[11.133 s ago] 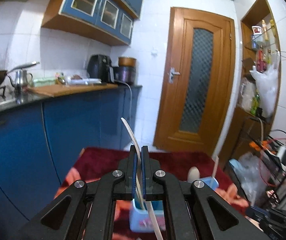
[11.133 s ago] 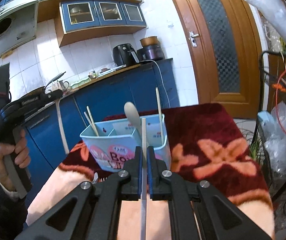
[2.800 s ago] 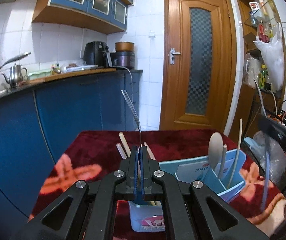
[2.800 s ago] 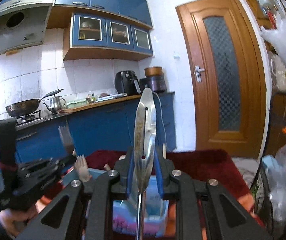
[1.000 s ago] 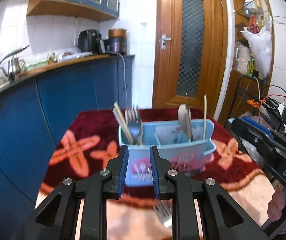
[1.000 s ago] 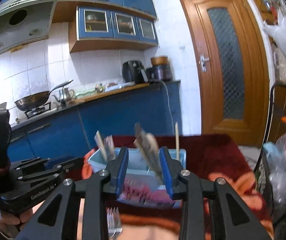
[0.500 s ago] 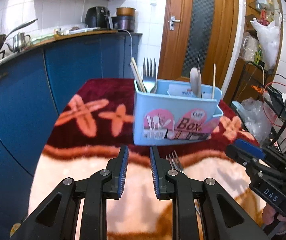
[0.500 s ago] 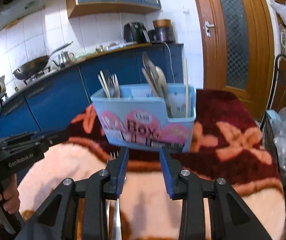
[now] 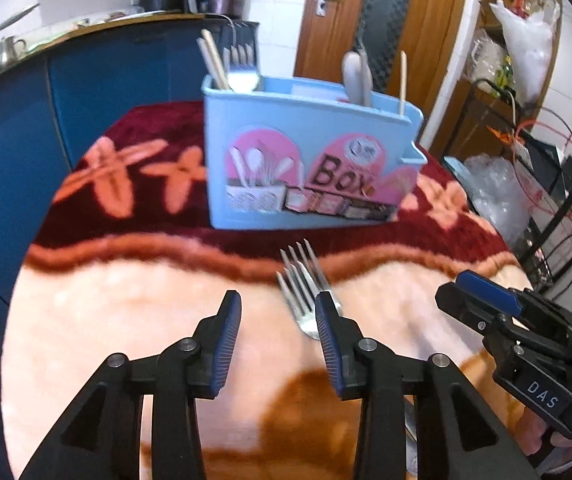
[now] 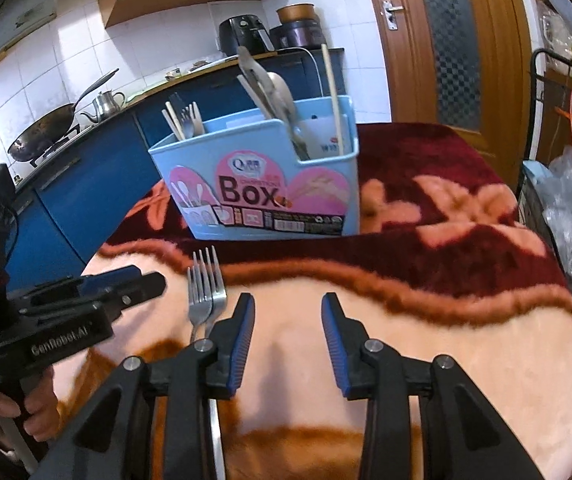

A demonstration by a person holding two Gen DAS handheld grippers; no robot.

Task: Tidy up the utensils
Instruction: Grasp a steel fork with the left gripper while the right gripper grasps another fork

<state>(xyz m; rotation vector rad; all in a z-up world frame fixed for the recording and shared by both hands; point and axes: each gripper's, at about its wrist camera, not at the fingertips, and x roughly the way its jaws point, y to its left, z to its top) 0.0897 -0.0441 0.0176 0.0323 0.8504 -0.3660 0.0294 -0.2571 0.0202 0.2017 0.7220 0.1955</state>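
Observation:
A light blue utensil box [image 9: 306, 160] [image 10: 265, 184] stands on the blanket-covered table [image 9: 125, 340]. Its left compartment holds chopsticks and a fork [image 9: 241, 64]; the right one holds spoons [image 10: 277, 92] and a single chopstick. Two metal forks [image 9: 302, 280] [image 10: 205, 292] lie stacked on the blanket in front of the box. My left gripper [image 9: 277, 300] hangs low over the blanket, its jaws opening, with nothing between them; the forks lie just right of its right finger. My right gripper [image 10: 288, 308] is open and empty, with the forks just left of its left finger.
Blue kitchen cabinets [image 10: 93, 168] run along the left, with a wok [image 10: 41, 132] and kettle on the counter. A wooden door [image 10: 446, 40] stands behind. A wire rack [image 9: 558, 200] with cables and plastic bags sits past the table's right edge.
Both grippers have sunk toward the blanket and tilted downward, so the box and forks look nearer. The left jaws have spread wider. The right jaws look the same.

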